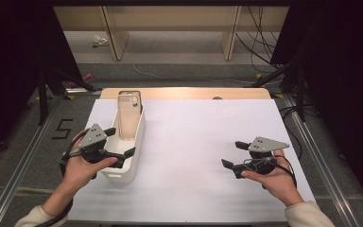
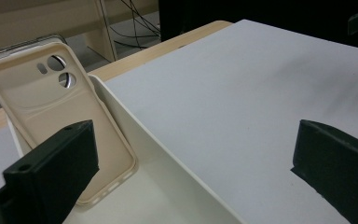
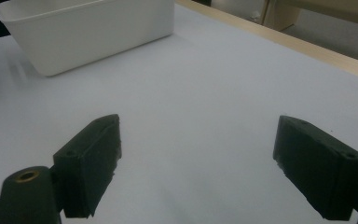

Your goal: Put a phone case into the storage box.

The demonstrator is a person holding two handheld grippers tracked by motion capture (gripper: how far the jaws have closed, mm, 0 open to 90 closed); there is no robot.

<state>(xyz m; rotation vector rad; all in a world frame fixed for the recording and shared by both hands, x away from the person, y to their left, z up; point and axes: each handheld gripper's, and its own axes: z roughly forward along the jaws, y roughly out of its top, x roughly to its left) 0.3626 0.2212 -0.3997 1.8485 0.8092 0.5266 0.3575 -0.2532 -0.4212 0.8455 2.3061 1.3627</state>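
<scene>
The left gripper hung over the near end of the bin, jaws wide and holding nothing. In the left gripper view, 1 jaw stood over the bin's inside and the other over the white sheet, with the bin's long wall running between them. Whether either jaw touched the wall could not be told.

The bin was white, long and narrow, and sat on the left part of the sheet, its long side running away from the person. 1 phone case stood in it, beige, leaning against the far end with its top rising above the rim. In the left gripper view the case showed its hollow side and 2 round camera holes near the top, its lower edge resting on the bin floor.

The right gripper was well apart from the bin, low over bare sheet on the right side, jaws wide and holding nothing. In the right gripper view the bin lay far ahead, beyond the sheet.
</scene>
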